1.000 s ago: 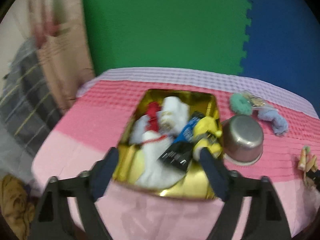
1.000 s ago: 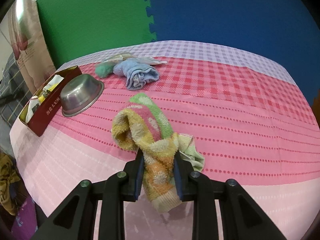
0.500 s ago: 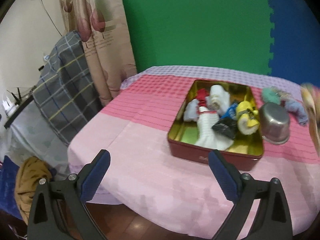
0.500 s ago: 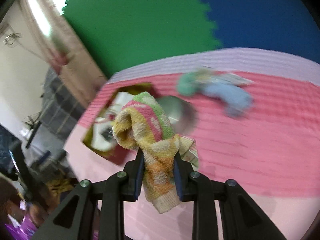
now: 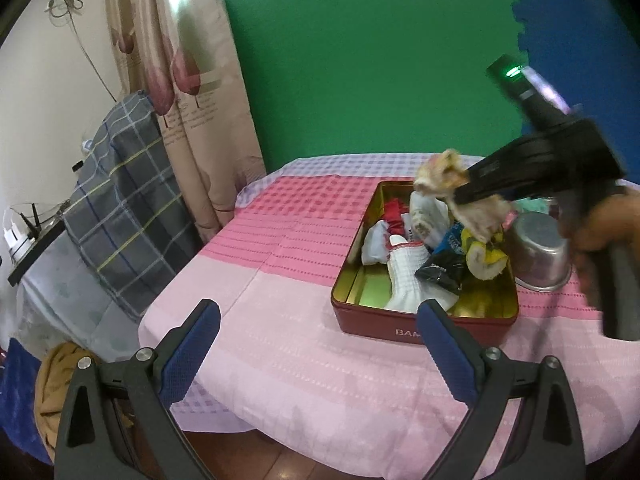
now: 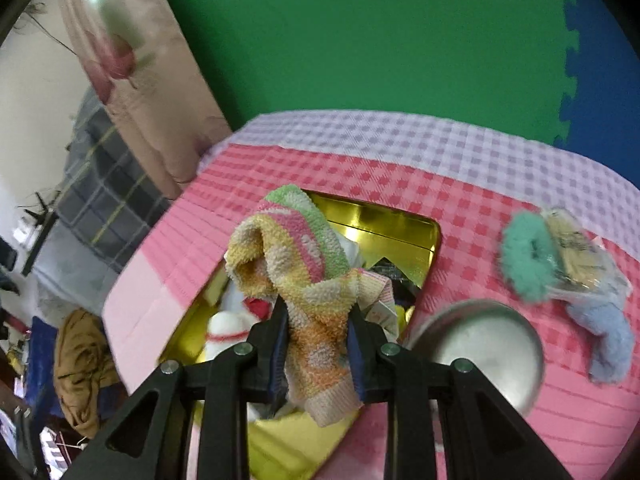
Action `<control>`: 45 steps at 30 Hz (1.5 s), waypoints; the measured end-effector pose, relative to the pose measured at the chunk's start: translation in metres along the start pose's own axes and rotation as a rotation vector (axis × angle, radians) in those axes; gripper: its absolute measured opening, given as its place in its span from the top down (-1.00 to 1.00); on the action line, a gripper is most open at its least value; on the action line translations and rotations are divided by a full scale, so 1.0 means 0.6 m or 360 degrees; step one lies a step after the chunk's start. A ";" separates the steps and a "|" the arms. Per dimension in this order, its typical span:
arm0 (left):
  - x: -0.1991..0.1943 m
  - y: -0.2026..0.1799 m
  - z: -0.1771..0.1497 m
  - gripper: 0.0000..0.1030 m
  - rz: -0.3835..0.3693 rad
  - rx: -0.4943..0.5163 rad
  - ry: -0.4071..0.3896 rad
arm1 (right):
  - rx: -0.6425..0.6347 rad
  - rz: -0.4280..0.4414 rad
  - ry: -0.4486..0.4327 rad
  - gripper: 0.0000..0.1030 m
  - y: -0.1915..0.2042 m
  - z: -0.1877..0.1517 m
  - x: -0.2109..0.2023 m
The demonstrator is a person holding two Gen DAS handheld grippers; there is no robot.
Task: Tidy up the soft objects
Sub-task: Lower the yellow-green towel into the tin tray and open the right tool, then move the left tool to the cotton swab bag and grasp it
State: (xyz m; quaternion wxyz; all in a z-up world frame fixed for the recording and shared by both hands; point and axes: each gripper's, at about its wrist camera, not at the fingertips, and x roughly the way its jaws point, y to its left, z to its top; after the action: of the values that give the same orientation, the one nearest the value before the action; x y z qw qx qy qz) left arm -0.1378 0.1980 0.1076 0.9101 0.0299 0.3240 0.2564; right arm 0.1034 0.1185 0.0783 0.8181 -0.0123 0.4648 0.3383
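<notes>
- Terry sock [image 6: 306, 280], striped pink, yellow and green: pinched between the pads of the right tool [image 6: 318, 344], hanging over the tin.
- Red tin [image 5: 424, 326], gold inside: directly below the right tool, holding white socks [image 5: 408, 276] and other soft items.
- Left tool [image 5: 320, 344]: jaws spread wide, nothing between them, the tin ahead to its right.
- Steel bowl [image 6: 492, 344]: right of the right tool, on the table [image 5: 280, 344].
- Teal scrunchie [image 6: 524, 258], blue cloth [image 6: 608, 344]: further right.
</notes>
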 end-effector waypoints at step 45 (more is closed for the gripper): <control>-0.054 -0.180 0.017 -0.93 -0.0646 0.0459 -0.0003 | 0.0446 -0.1157 -0.0201 -0.17 -0.472 -0.352 -0.271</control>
State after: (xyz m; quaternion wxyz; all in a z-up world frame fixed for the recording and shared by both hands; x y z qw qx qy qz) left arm -0.1045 0.0901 0.1106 0.9297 0.0941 0.3557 0.0194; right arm 0.0496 -0.2587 -0.0001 0.9053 -0.0435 0.4206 -0.0403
